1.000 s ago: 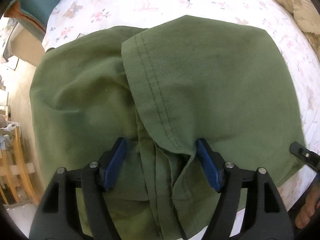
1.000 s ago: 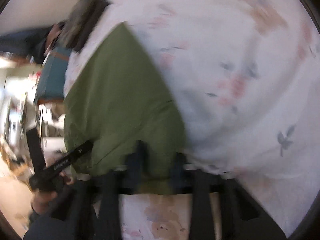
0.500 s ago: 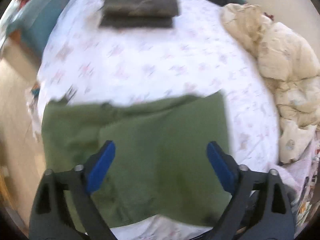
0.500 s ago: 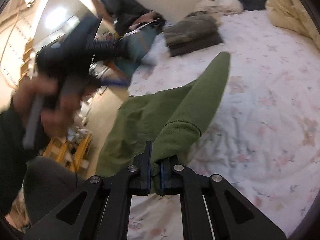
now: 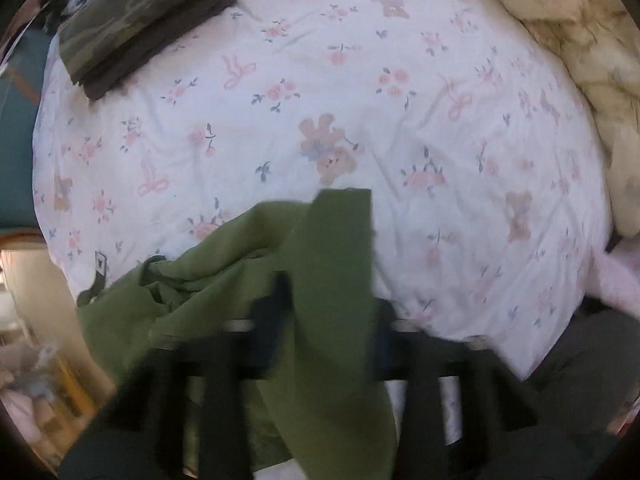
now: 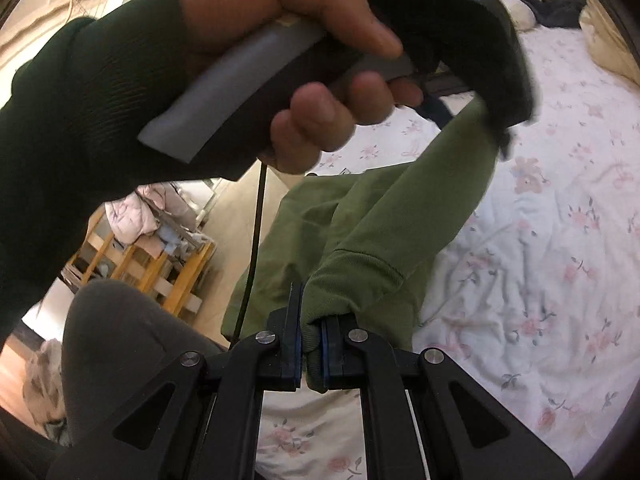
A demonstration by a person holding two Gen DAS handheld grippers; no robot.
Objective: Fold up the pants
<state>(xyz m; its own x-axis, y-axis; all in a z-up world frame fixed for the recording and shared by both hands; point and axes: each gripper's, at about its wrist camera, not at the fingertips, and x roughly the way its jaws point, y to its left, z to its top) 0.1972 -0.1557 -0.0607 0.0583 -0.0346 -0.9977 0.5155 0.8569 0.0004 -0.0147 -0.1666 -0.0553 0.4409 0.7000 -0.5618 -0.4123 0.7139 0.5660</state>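
left gripper (image 5: 328, 320): blurred, jaws unclear | right gripper (image 6: 311, 350): pinching pants (image 6: 384, 240)

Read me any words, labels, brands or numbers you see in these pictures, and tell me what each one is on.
No text can be read.
Small tag at the edge of the bed sheet, beside the green pants: it carries a dark mark, too small to read.
Right gripper, clamped on the pants hem: no lettering shows.
Left gripper: blurred, no lettering shows.
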